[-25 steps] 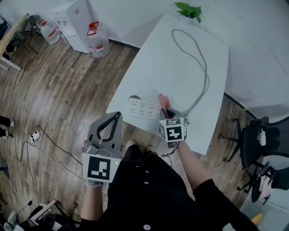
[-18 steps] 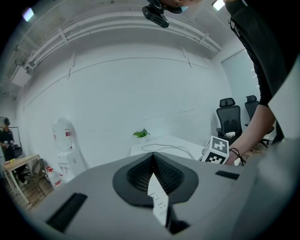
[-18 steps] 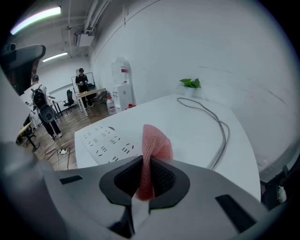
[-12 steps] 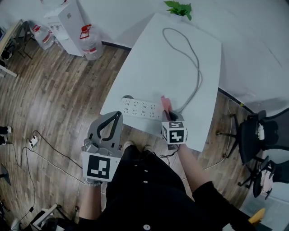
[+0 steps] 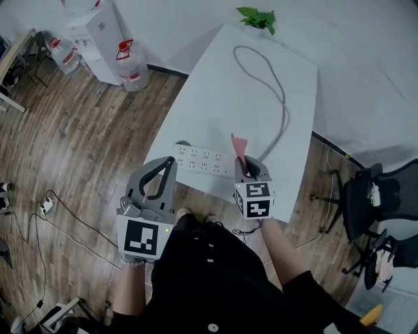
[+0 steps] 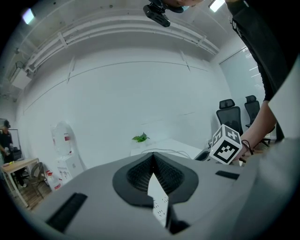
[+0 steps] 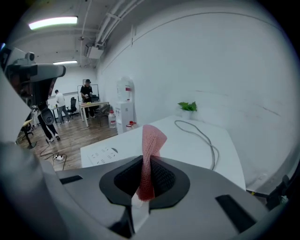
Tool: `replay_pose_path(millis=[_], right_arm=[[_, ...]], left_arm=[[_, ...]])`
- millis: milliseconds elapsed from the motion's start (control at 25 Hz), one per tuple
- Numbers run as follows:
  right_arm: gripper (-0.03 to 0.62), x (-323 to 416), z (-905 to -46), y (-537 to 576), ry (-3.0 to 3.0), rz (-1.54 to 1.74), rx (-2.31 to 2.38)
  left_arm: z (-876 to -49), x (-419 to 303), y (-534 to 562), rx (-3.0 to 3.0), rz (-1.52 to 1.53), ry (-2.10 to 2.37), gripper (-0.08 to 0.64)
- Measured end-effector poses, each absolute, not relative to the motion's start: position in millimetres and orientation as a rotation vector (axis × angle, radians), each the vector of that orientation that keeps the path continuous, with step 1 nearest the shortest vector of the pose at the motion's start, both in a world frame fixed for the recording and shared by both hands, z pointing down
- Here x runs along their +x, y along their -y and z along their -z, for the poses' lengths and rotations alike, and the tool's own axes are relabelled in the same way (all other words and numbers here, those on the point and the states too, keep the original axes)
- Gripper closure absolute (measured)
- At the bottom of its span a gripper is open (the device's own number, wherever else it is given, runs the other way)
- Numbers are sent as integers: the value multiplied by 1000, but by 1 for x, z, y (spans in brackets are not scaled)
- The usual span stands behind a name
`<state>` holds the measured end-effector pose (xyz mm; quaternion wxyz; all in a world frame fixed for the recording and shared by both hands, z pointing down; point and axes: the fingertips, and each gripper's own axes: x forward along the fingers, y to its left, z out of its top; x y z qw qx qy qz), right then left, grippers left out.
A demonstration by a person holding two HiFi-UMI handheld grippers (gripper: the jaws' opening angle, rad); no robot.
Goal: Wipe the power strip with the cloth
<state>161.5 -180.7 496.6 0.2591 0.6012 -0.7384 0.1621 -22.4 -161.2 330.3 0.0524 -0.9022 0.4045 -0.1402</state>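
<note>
The white power strip [image 5: 202, 158] lies near the front edge of the white table [image 5: 222, 98], and its grey cable [image 5: 271, 81] loops toward the far end. My right gripper [image 5: 245, 164] hovers just right of the strip's right end, shut on a pink cloth [image 5: 238, 146] that sticks up from its jaws. In the right gripper view the cloth [image 7: 150, 150] stands upright between the jaws, with the strip [image 7: 105, 152] to the left. My left gripper [image 5: 167, 167] is shut on nothing, held over the floor just before the table's front-left edge. A sliver of the strip [image 6: 158, 199] shows past the left gripper's jaws.
A small green plant [image 5: 258, 18] stands at the table's far end. Water bottles [image 5: 132, 65] and a white dispenser [image 5: 98, 29] stand on the wooden floor at left. Black office chairs [image 5: 375, 202] are at right. People stand by a desk [image 7: 89, 105] far off.
My right gripper has drawn back a little toward the table's front edge with the cloth still clamped. The left gripper has hardly moved.
</note>
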Motion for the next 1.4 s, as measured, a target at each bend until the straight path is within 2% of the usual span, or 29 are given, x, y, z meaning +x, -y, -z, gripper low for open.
replay_pose_path(millis=[760,1400], right_arm=[[537,123,-338,179,2326,-83,1667],[537,134,-335,173,2310,-56,1625]], left_arm=[[-284,0,153,-2668,346,-1138,549],[-288,-2,161,-2667,375,-1182,549]])
